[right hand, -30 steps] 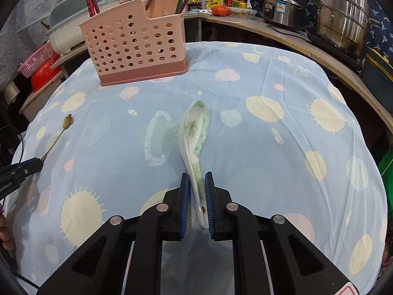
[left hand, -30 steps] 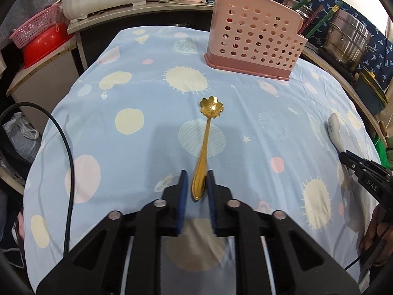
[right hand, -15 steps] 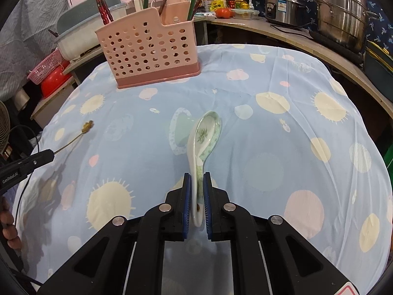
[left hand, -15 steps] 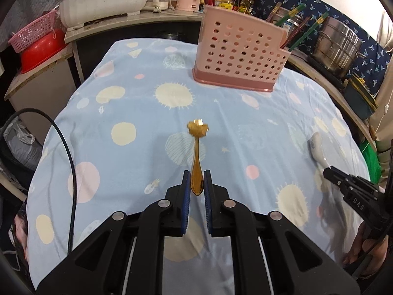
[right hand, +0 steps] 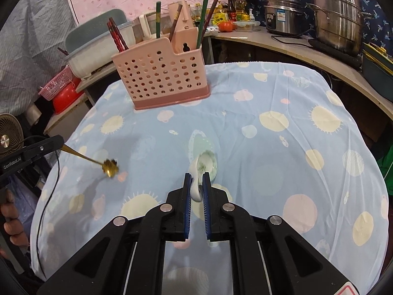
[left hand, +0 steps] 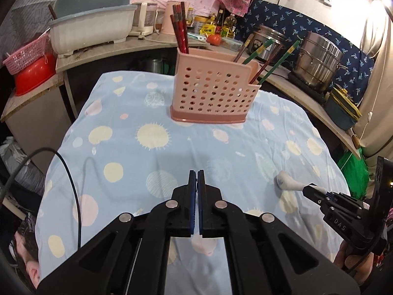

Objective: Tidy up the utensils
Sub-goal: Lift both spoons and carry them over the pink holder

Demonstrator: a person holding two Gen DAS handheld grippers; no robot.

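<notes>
Meanwhile gold spoon [right hand: 110, 168] and ceramic spoon [right hand: 205, 166] hang gripped.

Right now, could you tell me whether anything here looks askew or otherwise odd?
Nothing spilled or damaged. The one oddity: the gold spoon droops steeply from the left gripper, pinched only at its handle tip, while the ceramic spoon sits firmly in the right gripper.

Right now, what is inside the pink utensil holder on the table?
Red chopsticks and green and brown chopsticks stick out of the pink utensil holder. Its walls hide their lower ends and anything else inside.
</notes>
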